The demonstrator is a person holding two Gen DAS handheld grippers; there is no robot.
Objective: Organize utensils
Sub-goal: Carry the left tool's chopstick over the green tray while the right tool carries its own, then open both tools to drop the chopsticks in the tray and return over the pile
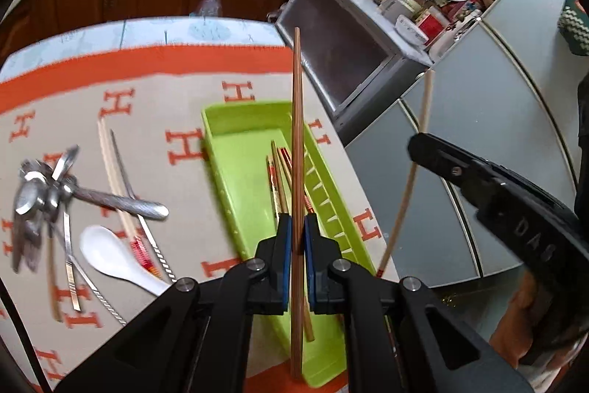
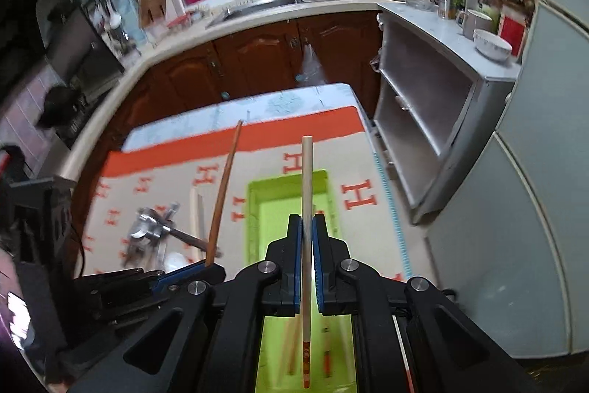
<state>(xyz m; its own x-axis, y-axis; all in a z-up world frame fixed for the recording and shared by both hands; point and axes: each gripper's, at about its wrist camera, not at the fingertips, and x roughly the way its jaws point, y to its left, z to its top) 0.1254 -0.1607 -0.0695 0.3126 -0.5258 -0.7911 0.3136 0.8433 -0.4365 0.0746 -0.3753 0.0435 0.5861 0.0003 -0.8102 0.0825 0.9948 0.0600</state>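
Both grippers are clamped tight: left gripper (image 1: 298, 227) pinching a brown chopstick (image 1: 296, 120), right gripper (image 2: 307, 227) a pale chopstick (image 2: 306, 179), over the green tray (image 1: 235, 142) at frame center.

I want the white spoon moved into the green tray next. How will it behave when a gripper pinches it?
The white spoon looks glazed, so probably slippery between flat pads. It is likely stiff but breakable if dropped. Its rounded bowl may rock when pushed, and metal utensils lie close beside it.

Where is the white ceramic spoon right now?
In the left wrist view, the white ceramic spoon lies on the H-patterned cloth, left of the green tray, beside the metal utensils.
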